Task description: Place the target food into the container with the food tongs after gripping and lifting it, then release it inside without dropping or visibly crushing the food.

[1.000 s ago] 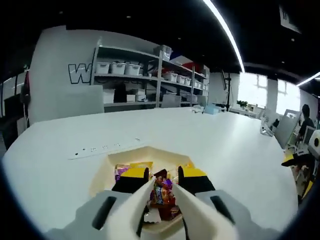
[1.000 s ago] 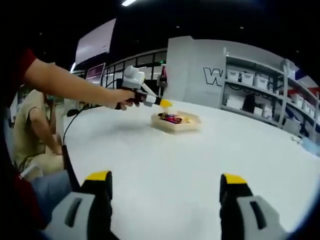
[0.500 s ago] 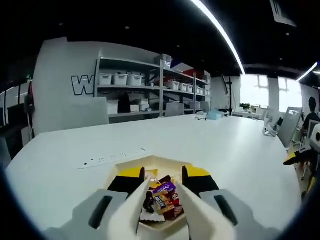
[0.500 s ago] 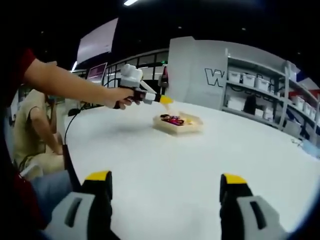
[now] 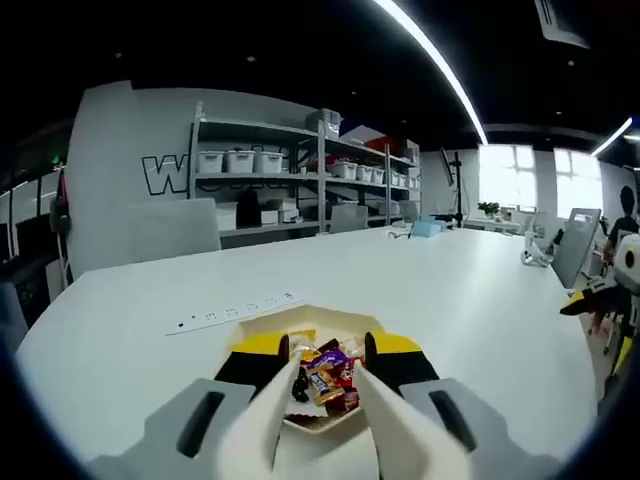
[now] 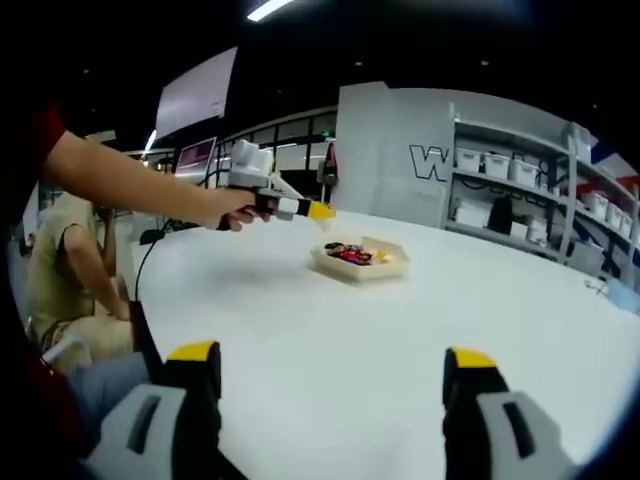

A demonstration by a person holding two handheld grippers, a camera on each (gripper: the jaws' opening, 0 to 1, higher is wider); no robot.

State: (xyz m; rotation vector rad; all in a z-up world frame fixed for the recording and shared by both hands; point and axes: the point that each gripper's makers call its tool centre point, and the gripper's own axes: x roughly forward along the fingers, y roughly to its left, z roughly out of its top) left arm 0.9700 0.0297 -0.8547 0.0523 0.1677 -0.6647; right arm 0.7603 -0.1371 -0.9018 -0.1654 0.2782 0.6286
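Hovering above the tray, the left tongs stood with their yellow-tipped jaws apart and nothing held between them. Through the gap showed the sweets, a loose heap of wrapped pieces in purple, red, yellow and brown, lying in the tray's middle. The tray sat on the white bench, with a power strip just beyond it at 11 o'clock.

In the right gripper view the tray lay far off at 12 o'clock. The left tongs were held out over its 10 o'clock side by a hand. The right tongs were low over bare bench, jaws wide and empty, well apart from the tray.

Those sweets looked light, and their glossy wrappers were likely slippery and crinkly, so a piece could squirt out of a hard pinch. A hold across the thick middle of one top piece, not its twisted ends, seemed safest. Gentle pressure would probably do, since whatever was inside might dent.
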